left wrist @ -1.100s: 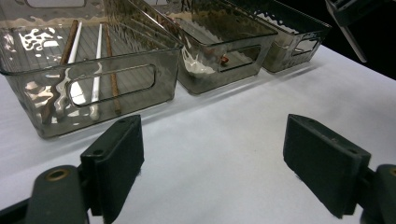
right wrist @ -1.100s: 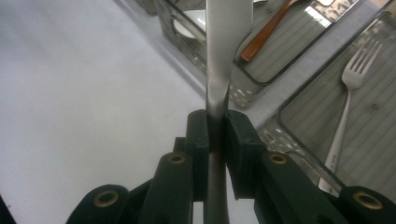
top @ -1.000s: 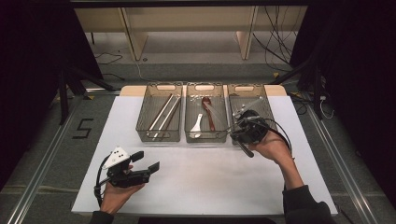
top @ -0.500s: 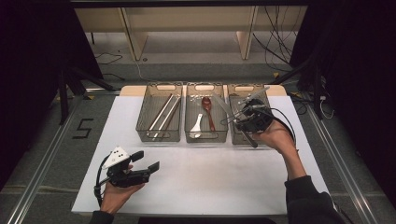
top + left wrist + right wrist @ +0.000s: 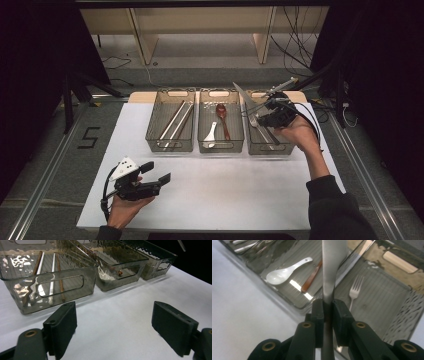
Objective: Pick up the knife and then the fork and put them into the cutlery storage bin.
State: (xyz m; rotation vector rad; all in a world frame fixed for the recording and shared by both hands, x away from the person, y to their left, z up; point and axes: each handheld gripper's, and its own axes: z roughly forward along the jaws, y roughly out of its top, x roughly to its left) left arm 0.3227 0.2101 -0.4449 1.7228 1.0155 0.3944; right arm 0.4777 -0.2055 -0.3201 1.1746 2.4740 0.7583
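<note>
My right gripper [image 5: 270,114] hangs over the right bin [image 5: 280,148], shut on a silver knife [image 5: 242,97] whose blade sticks out to the upper left. In the right gripper view its pads clamp the knife [image 5: 331,267] near the handle, and the right gripper [image 5: 327,308] sits above a fork [image 5: 354,293] lying in that bin. My left gripper [image 5: 150,181] rests low at the front left of the white table, jaws wide apart. In the left gripper view nothing lies between the pads of the left gripper [image 5: 117,332].
Three clear grey bins stand in a row at the far side. The left bin [image 5: 170,148] holds chopsticks [image 5: 175,120]; the middle bin [image 5: 220,148] holds a white spoon [image 5: 211,134] and a brown spoon [image 5: 222,117]. White table surface [image 5: 225,185] lies in front.
My right gripper has lifted and moved away from me with the knife, now higher over the right bin. The left gripper has stayed where it was.
</note>
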